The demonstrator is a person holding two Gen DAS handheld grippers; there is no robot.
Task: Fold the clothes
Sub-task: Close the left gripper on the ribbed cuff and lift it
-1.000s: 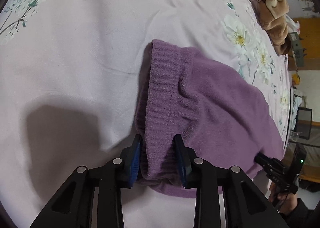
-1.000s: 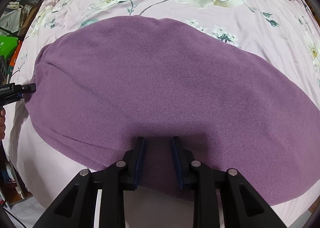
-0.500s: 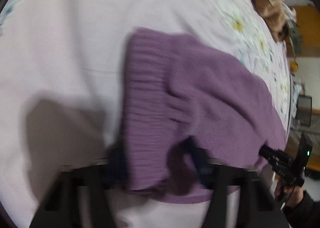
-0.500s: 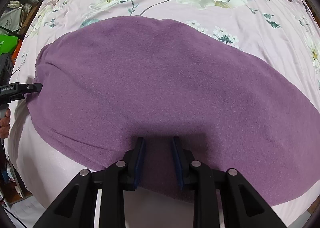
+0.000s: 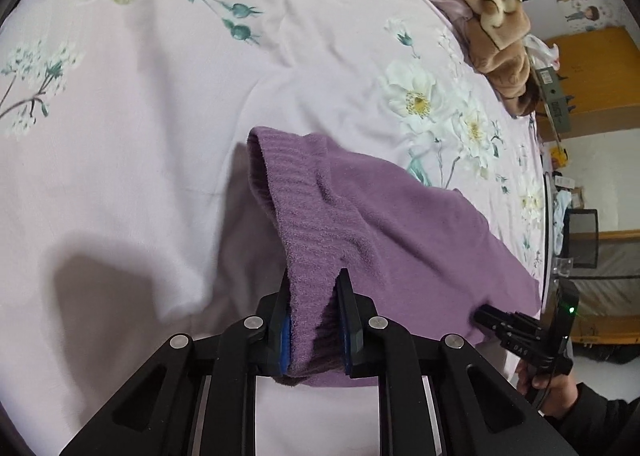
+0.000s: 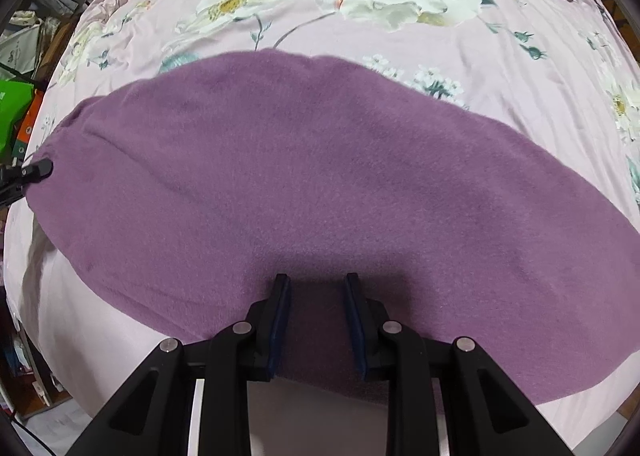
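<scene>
Ribbed cuff (image 5: 308, 224) now raised (bedsheet (image 5: 160, 136) below)

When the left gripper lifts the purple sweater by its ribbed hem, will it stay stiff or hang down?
Probably floppy: the purple sweater already drapes and creases from the closing left gripper. Its fuzzy knit likely resists slipping.

- My purple garment (image 5: 404, 224) looks fuzzy, matt knit, its cuff (image 5: 288, 184) ribbed;
- the floral bedsheet (image 5: 160, 116) reads smooth cloth;
- my left tool (image 5: 316, 320) is matt black plastic with shiny metal rivets.
</scene>
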